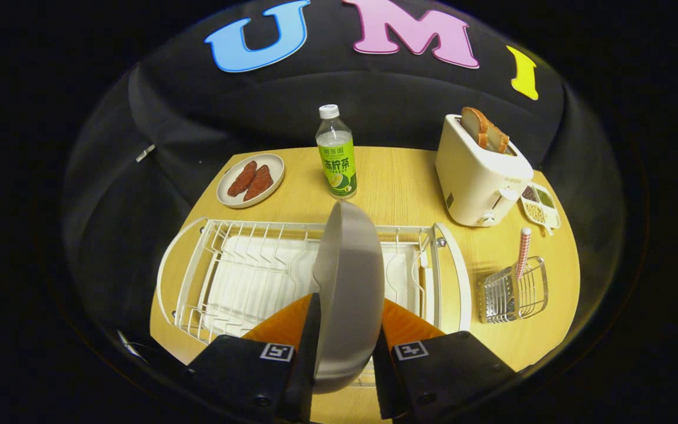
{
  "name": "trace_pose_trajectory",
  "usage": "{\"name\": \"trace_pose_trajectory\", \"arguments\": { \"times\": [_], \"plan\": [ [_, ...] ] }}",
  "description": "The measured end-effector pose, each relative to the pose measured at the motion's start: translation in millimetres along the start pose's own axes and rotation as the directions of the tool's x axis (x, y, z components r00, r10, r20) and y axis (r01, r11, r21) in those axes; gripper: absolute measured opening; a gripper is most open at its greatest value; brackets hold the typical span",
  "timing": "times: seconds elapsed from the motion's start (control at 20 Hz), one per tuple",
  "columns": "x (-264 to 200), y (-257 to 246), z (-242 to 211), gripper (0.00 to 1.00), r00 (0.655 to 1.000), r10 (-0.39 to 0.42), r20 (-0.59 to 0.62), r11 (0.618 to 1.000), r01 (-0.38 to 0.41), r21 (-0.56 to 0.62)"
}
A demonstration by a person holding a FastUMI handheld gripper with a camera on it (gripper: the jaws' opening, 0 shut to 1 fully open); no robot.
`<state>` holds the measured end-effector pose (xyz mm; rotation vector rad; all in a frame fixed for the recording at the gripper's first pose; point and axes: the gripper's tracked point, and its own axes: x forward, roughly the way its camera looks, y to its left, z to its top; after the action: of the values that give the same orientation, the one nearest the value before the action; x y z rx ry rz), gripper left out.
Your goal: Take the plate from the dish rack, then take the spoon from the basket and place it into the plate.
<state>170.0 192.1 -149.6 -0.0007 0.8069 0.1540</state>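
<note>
The plate [348, 282] stands on edge between the two fingers of the hand-held gripper [345, 347], which is clamped on its lower part, one finger against each face. It rises over the dish rack [245, 277], whether clear of the wires I cannot tell. Pinched so low, the smooth plate could pivot or slide out, I reckon, or catch a rack wire on a sideways swing. The spoon [522, 252] waits upright in the basket [515, 291], on the tabletop [401, 182] right of the rack.
</note>
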Motion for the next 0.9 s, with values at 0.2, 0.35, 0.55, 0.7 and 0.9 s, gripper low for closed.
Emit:
{"name": "trace_pose_trajectory", "arguments": {
  "times": [0.2, 0.35, 0.55, 0.7, 0.9],
  "plan": [
    [-2.9, 5.5, 8.3, 0.42, 1.000, -0.017, 0.001, 1.000, 0.017, 0.019],
    [-7.1, 5.7, 19.5, 0.42, 0.999, -0.034, 0.024, 0.999, 0.033, 0.033],
    [-13.3, 3.2, 35.5, 0.39, 0.996, -0.067, 0.058, 0.997, 0.068, -0.020],
    [-14.1, -3.8, 37.3, 0.38, 0.994, -0.093, 0.054, 0.996, 0.094, -0.014],
    [-16.5, -18.2, 39.8, 0.37, 0.992, -0.118, 0.044, 0.993, 0.117, 0.032]
  ]
}}
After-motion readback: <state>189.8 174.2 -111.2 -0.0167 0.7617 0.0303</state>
